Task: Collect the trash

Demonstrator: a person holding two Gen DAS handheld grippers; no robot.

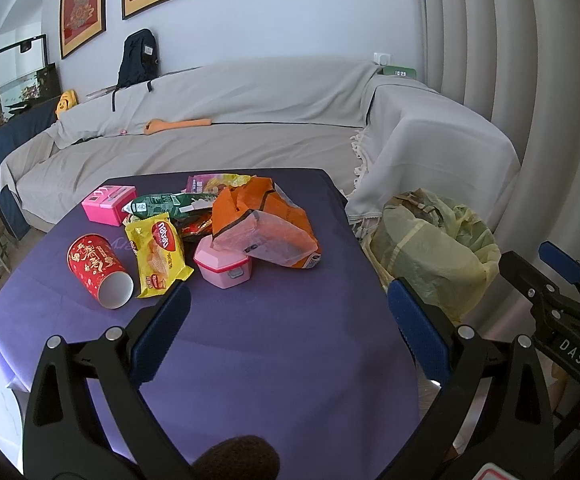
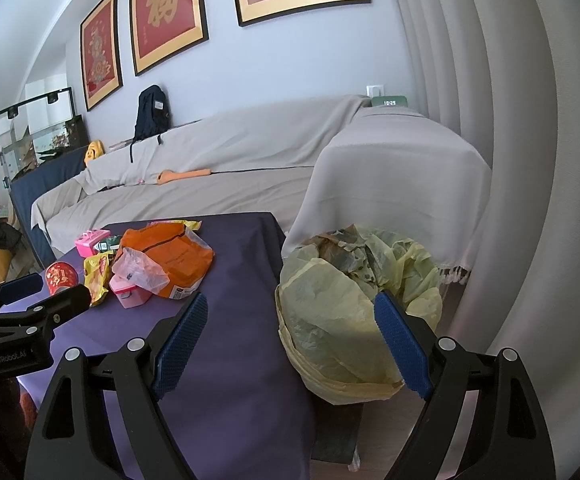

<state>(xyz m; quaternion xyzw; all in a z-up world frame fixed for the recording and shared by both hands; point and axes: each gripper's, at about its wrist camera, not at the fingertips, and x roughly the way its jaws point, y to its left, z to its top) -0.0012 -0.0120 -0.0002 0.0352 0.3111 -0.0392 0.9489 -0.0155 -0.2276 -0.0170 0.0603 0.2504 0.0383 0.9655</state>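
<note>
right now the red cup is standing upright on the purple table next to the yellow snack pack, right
Not quite: the red cup is lying on its side, its open mouth facing the camera, not upright. The left wrist view shows this clearly. The rest holds: it is on the purple table, next to the yellow snack pack.
</note>
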